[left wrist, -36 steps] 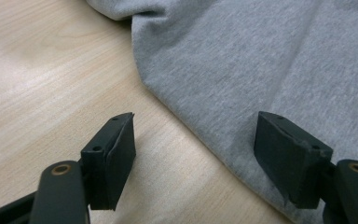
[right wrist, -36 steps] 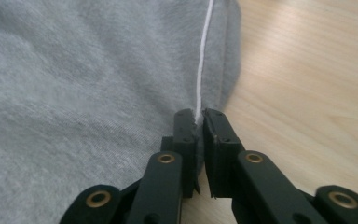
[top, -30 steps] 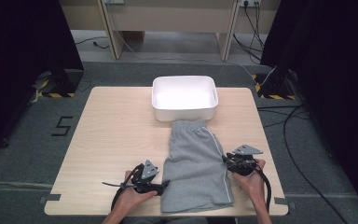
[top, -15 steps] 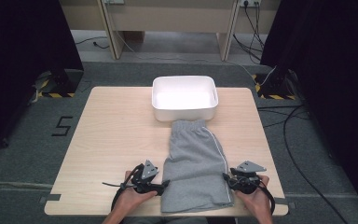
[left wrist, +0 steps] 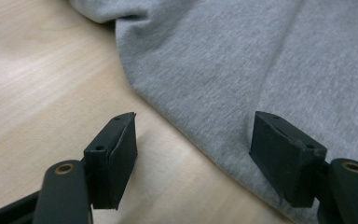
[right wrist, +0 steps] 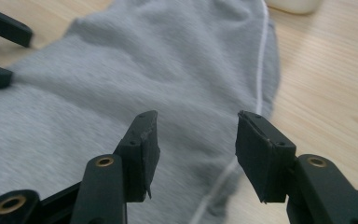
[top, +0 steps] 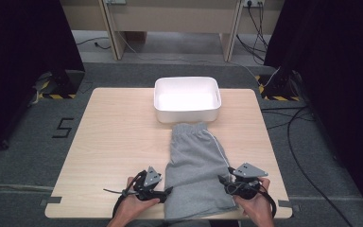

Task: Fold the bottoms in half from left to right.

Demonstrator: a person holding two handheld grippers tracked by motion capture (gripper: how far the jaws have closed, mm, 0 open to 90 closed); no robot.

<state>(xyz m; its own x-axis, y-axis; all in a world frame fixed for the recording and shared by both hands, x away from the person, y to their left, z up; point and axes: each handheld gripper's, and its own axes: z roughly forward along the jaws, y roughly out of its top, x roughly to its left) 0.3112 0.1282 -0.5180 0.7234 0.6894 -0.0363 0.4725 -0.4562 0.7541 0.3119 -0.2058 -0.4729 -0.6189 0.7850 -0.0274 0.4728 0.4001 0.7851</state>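
Grey shorts flat on worktop. Left tool released at their left edge; right tool released, jaws just opening over cloth.

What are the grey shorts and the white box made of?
The grey shorts look like soft knitted cotton: fuzzy, flecked, wrinkling in folds, with a white stripe down the side. The white box seems to be smooth hard plastic, with rounded corners. The table looks like pale wood, showing grain.

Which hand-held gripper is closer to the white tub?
The right, though only slightly. The right hand-held gripper sits at the grey shorts' right edge, a little farther up the table toward the white tub. The left hand-held gripper sits lower, at their left edge.
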